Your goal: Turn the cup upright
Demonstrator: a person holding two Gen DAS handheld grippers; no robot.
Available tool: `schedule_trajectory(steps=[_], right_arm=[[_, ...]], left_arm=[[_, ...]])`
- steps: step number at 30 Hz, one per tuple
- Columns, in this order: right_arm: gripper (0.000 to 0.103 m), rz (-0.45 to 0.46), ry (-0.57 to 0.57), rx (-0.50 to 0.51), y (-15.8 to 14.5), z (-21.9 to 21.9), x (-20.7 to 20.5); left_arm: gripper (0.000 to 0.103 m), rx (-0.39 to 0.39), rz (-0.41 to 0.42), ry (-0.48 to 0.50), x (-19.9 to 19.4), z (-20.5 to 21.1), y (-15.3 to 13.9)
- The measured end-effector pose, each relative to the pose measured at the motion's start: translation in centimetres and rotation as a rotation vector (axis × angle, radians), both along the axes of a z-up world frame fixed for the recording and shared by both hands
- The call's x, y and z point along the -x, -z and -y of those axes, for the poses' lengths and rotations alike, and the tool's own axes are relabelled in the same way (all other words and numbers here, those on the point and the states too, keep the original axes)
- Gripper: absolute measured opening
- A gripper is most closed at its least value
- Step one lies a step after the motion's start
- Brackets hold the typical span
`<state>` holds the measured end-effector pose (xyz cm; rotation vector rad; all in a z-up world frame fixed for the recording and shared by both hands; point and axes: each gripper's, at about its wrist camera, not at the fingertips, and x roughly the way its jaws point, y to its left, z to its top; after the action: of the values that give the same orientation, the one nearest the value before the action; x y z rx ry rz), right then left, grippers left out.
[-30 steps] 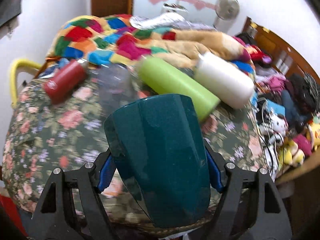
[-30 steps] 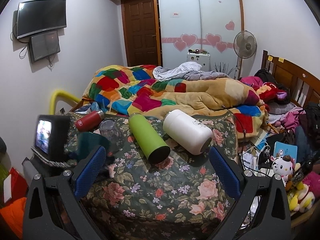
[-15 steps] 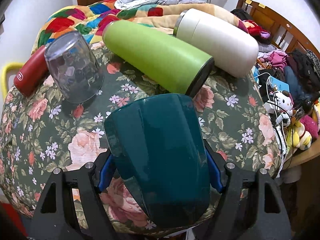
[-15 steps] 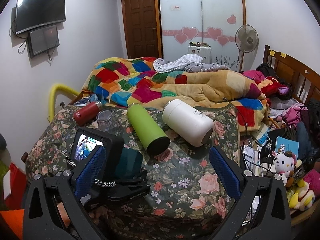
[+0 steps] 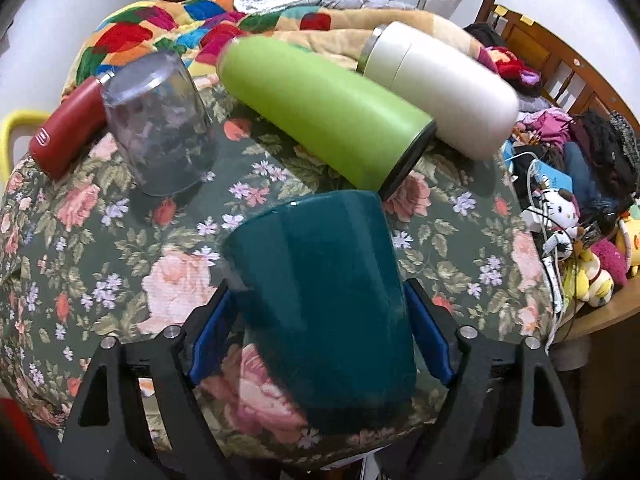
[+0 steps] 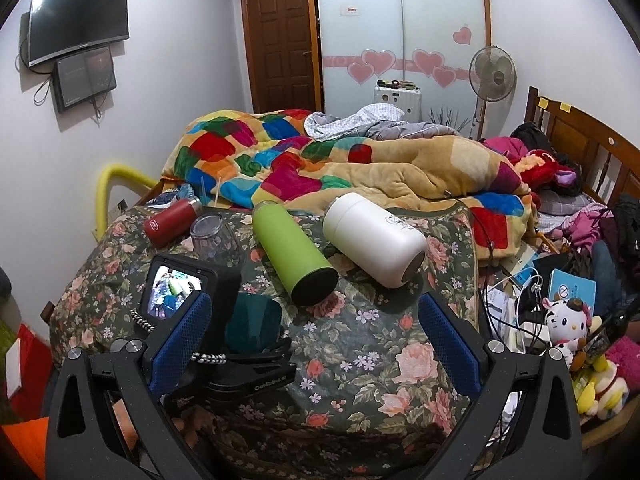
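Note:
My left gripper (image 5: 320,332) is shut on a dark teal cup (image 5: 320,296), which stands mouth down on the floral cloth (image 5: 120,240). Its blue pads press both sides of the cup. The cup also shows in the right wrist view (image 6: 252,322), behind the left gripper's camera body (image 6: 180,292). My right gripper (image 6: 316,344) is open and empty, held above the cloth near its front edge, to the right of the cup.
A clear glass (image 5: 160,140) stands upside down at the back left. A red flask (image 5: 68,136), a green bottle (image 5: 324,108) and a white bottle (image 5: 440,84) lie on their sides behind. A heaped quilt (image 6: 320,160) lies beyond; toys and cables (image 6: 560,320) crowd the right.
The left gripper has carried the teal cup down and forward to the cloth, closer to the bottles. The right gripper has hardly moved.

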<state>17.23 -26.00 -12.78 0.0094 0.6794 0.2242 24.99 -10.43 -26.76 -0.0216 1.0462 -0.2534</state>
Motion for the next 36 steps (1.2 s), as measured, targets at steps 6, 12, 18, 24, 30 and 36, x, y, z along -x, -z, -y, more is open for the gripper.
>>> schedule_trajectory(steps=[6, 12, 18, 24, 30, 36], right_arm=[[0.103, 0.025, 0.006, 0.013, -1.0, -0.5, 0.4], [0.103, 0.037, 0.004, 0.019, -1.5, -1.4, 0.5], [0.103, -0.024, -0.034, 0.01, -0.1, -3.1, -0.8], [0.102, -0.19, -0.085, 0.023, 4.7, -5.7, -4.4], [0.089, -0.376, -0.138, -0.003, 8.8, -7.5, -7.6], [0.083, -0.491, -0.146, 0.003, 11.7, -8.6, -9.8]], left_arm=[[0.094, -0.019, 0.119, 0.01, 2.5, -1.7, -4.1], [0.096, -0.067, 0.242, -0.077, 5.1, -6.8, -7.5], [0.097, -0.112, 0.294, -0.144, 6.7, -11.5, -8.4], [0.097, -0.095, 0.27, -0.203, 7.7, -14.4, -6.7], [0.097, -0.091, 0.246, -0.217, 8.1, -15.5, -5.0], [0.097, -0.078, 0.252, -0.216, 8.2, -15.5, -4.7]])
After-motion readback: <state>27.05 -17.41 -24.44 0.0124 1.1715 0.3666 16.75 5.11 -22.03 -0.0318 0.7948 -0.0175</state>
